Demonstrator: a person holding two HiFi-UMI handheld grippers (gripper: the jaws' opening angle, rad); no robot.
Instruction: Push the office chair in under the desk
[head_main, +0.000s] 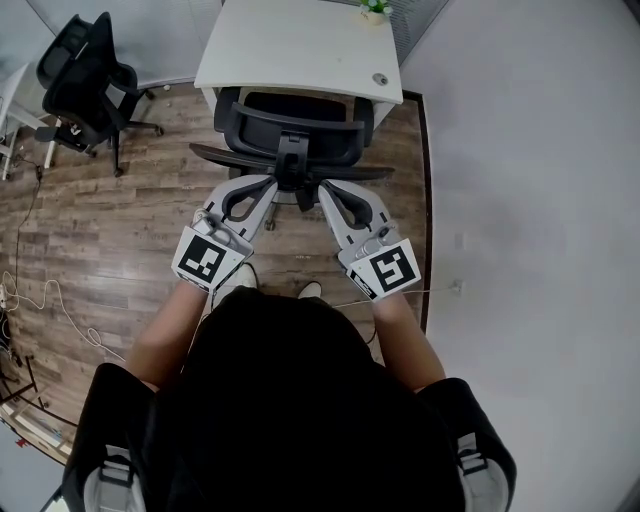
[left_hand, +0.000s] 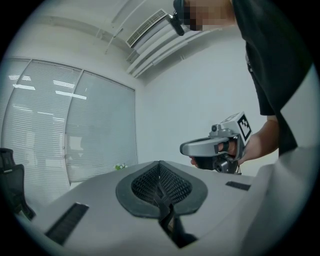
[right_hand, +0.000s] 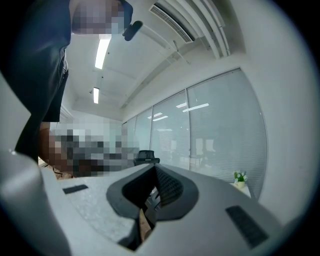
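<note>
The black office chair (head_main: 290, 125) stands at the near edge of the white desk (head_main: 300, 45), its seat partly under the top and its backrest toward me. In the head view my left gripper (head_main: 268, 186) and right gripper (head_main: 324, 190) point at the chair's back, one on each side of its centre post. Whether the tips touch the chair I cannot tell. In the left gripper view the left gripper (left_hand: 160, 185) has its jaws shut with nothing between them. The right gripper (right_hand: 154, 192) is likewise shut and empty in its own view.
A second black chair (head_main: 85, 80) stands at the far left on the wood floor (head_main: 130, 230). Loose cables (head_main: 40, 300) trail along the left. A white wall (head_main: 530, 200) runs close along the desk's right side. A small potted plant (head_main: 375, 8) sits on the desk's far edge.
</note>
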